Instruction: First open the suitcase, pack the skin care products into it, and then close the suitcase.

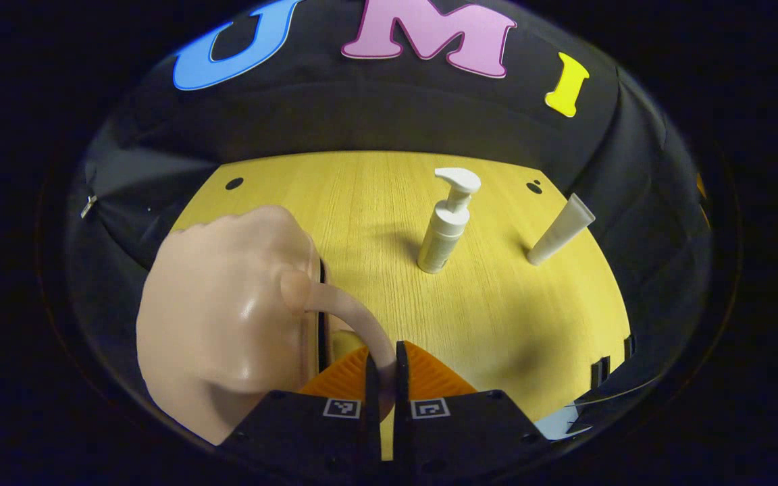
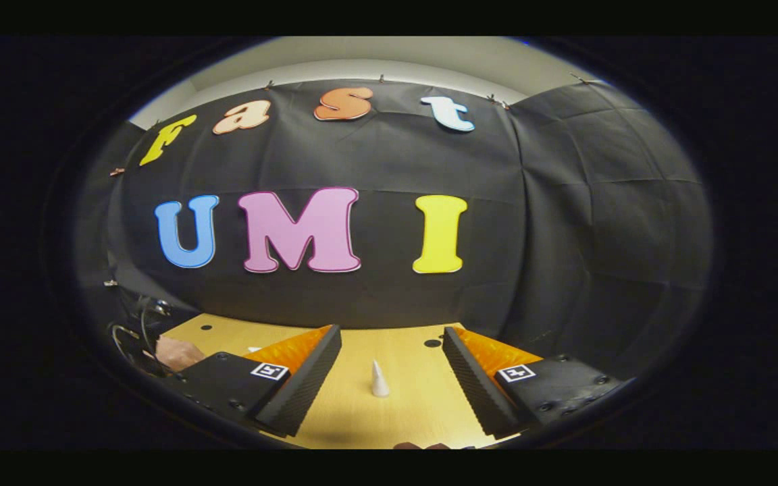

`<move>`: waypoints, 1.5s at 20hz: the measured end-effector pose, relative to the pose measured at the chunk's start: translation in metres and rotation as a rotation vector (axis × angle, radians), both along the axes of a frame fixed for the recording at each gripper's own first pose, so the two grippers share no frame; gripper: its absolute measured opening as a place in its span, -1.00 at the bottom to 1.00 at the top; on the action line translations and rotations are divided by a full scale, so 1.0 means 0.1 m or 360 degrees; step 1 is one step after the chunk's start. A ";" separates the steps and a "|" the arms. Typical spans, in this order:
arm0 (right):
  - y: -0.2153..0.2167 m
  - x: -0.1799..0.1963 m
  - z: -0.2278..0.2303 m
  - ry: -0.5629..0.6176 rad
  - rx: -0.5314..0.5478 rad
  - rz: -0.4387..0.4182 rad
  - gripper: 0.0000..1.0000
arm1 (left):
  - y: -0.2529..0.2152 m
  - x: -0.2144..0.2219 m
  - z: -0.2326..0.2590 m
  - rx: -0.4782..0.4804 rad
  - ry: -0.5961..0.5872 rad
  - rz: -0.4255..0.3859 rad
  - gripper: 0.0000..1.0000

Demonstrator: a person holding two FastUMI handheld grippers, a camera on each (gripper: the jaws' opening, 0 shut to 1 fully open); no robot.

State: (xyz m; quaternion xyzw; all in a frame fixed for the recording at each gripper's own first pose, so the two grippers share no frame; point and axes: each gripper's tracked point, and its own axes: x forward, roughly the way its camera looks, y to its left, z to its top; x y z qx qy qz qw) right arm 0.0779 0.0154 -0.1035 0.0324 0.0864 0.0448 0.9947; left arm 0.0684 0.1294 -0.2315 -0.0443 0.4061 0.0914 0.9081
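A pale pink hard-shell suitcase [image 1: 227, 310] sits on the yellow wooden table [image 1: 497, 317] at the left of the left gripper view, a dark seam running along its right side. Its curved handle [image 1: 352, 314] arcs down between the fingers of my left gripper [image 1: 385, 378], which is shut on it. Beyond stand a white pump bottle [image 1: 446, 226] and, to its right, a leaning white tube [image 1: 560, 230]. In the right gripper view my right gripper [image 2: 389, 378] is open above the table, and the white tube [image 2: 379, 379] stands farther off between its fingers, untouched.
The black cloth wall [image 1: 389, 121] closes off the table's far edge. Black brackets [image 1: 602, 370] stick up at the table's right edge. A pale pink shape [image 2: 176, 352] with cables beside it sits at the far left of the right gripper view.
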 end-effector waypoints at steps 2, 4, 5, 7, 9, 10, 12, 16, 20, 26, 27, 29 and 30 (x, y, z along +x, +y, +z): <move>0.20 0.01 0.05 -0.0018 0.0012 0.0043 0.92 | 0.14 -0.06 0.39 0.0037 -0.0088 -0.0009 -0.75; 0.41 0.04 0.14 -0.0060 0.0008 0.0090 0.92 | 0.36 -0.17 0.81 0.0040 -0.0162 0.0010 -0.75; 0.49 0.05 0.18 -0.0076 0.0004 0.0105 0.92 | 0.53 -0.26 1.02 0.0021 -0.0205 0.0036 -0.75; 0.64 0.07 0.25 -0.0104 0.0001 0.0137 0.92 | 0.83 -0.37 1.26 0.0003 -0.0276 0.0075 -0.75; 0.78 0.08 0.28 -0.0119 0.0000 0.0157 0.92 | 1.18 -0.51 1.42 0.0004 -0.0327 0.0128 -0.75; 0.84 0.06 0.29 -0.0123 0.0001 0.0166 0.99 | 1.35 -0.57 1.48 0.0027 -0.0349 0.0148 -0.75; 0.99 0.03 0.30 -0.0128 -0.0009 0.0197 0.92 | 1.71 -0.70 1.63 0.0141 -0.0373 0.0174 -0.76; 1.13 0.01 0.35 -0.0151 -0.0068 0.0218 0.92 | 2.48 -0.90 1.95 0.0290 -0.0438 0.0316 -0.75; 1.26 0.03 0.39 -0.0153 -0.0070 0.0214 0.92 | 3.31 -1.08 2.04 0.0407 -0.0481 0.0481 -0.76; 1.45 0.02 0.44 -0.0149 -0.0132 0.0169 0.92 | 4.69 -1.46 1.41 0.0454 -0.0447 0.0746 -0.84; 1.47 0.00 0.45 -0.0145 -0.0158 0.0142 0.94 | 4.88 -1.53 1.21 0.0431 -0.0426 0.0792 -0.76; 1.56 -0.01 0.50 -0.0158 -0.0196 0.0122 0.93 | 5.20 -1.64 0.78 0.0326 -0.0379 0.0863 -0.77; 1.60 -0.04 0.52 -0.0166 -0.0216 0.0117 0.93 | 5.36 -1.67 0.56 0.0264 -0.0352 0.0889 -0.77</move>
